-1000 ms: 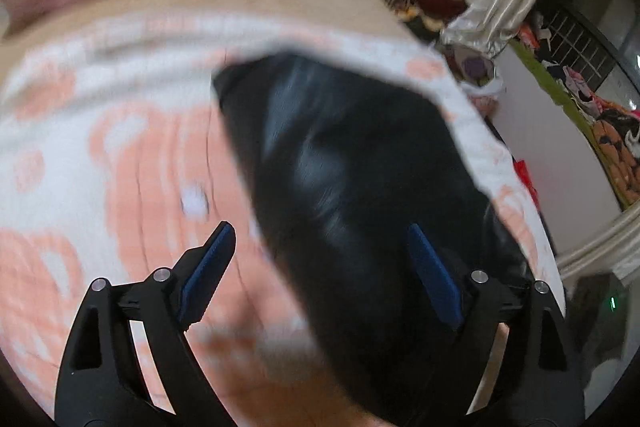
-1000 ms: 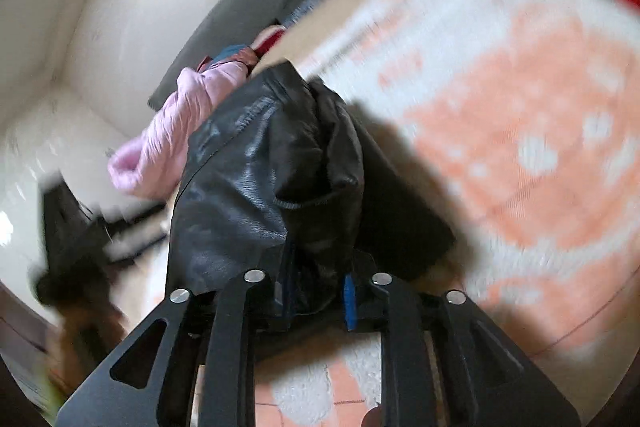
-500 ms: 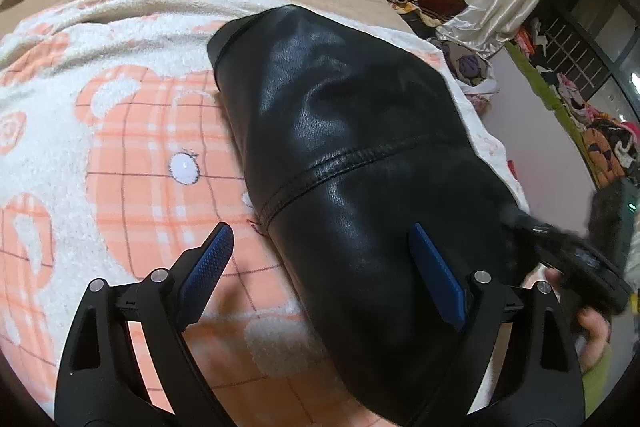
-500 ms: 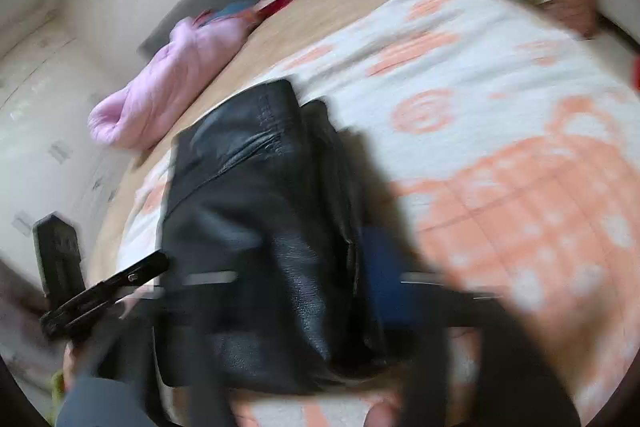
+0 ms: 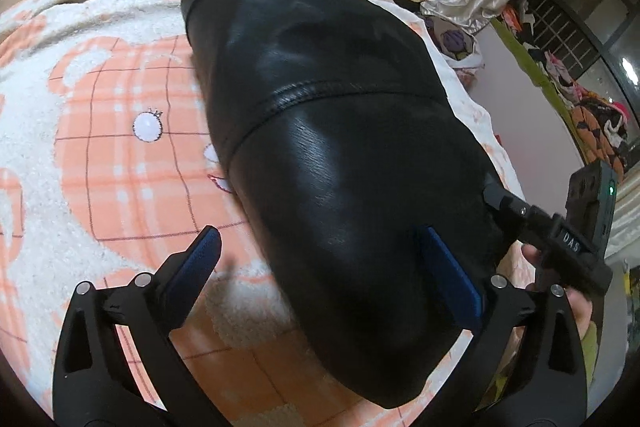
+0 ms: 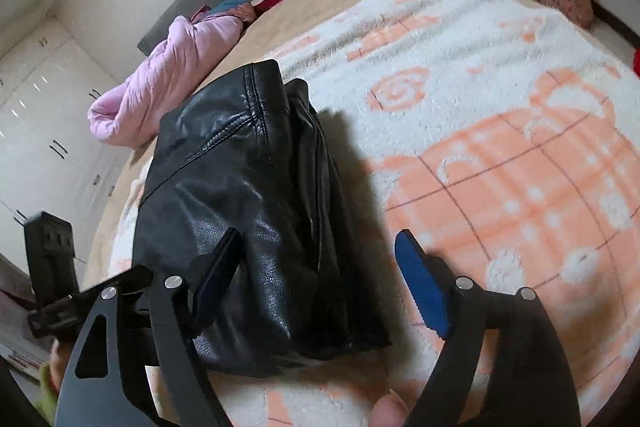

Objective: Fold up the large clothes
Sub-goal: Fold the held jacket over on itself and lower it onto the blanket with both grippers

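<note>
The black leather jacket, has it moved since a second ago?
Yes. The black leather jacket, then bunched up high in the right claw, now lies folded flat on the peach-and-white blanket. That claw's jaws have just been opening and no longer press it.

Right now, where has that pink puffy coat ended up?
In the right wrist view the pink coat lies bunched at the bed's far left edge, just beyond the folded black leather jacket, below the white cupboards.

Both grippers look the same: black plastic frames with triangular cutouts and shiny silver screws at the pivots. The left gripper (image 5: 322, 265) and the right gripper (image 6: 316, 281) both have blue textured pads (image 6: 424, 291). One body reads "DAS" in white.
</note>
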A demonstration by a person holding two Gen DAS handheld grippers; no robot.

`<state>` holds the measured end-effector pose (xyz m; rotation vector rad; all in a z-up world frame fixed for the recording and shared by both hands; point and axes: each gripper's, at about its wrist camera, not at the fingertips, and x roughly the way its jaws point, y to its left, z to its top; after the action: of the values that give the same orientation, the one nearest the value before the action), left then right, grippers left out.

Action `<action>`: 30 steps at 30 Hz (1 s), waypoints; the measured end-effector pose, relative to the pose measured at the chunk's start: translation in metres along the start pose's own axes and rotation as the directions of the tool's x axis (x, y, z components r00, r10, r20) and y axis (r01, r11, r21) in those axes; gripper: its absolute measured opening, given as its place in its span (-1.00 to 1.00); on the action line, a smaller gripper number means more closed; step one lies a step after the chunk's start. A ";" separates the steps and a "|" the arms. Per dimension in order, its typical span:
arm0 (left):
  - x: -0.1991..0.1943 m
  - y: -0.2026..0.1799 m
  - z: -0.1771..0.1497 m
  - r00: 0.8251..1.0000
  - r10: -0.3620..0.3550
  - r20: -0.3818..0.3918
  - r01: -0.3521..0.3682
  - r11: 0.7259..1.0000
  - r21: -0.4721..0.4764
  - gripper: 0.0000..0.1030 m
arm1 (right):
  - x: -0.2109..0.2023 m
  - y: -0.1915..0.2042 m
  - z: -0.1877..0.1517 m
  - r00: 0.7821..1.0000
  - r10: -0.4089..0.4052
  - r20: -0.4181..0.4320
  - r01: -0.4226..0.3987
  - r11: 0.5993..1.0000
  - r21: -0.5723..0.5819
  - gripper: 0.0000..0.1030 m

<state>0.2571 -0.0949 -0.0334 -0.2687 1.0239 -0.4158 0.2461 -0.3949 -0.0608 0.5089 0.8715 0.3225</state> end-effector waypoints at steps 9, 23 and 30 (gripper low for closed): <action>0.007 -0.015 0.002 1.000 0.030 0.003 -0.030 0.999 0.038 0.82 | 0.020 -0.025 -0.015 0.989 0.147 -0.029 -0.142 0.981 0.132 0.04; -0.001 0.006 0.010 0.997 0.064 0.033 -0.065 0.998 0.010 0.82 | 0.007 0.008 -0.048 0.986 0.166 0.005 -0.165 0.971 0.175 -0.08; 0.001 0.015 0.008 0.997 0.064 0.035 -0.064 0.998 -0.001 0.84 | 0.000 0.023 -0.042 0.997 0.076 -0.022 -0.074 0.994 0.086 0.64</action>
<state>0.2676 -0.0820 -0.0368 -0.2413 0.9954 -0.3520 0.2109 -0.3634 -0.0708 0.6190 0.8951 0.3625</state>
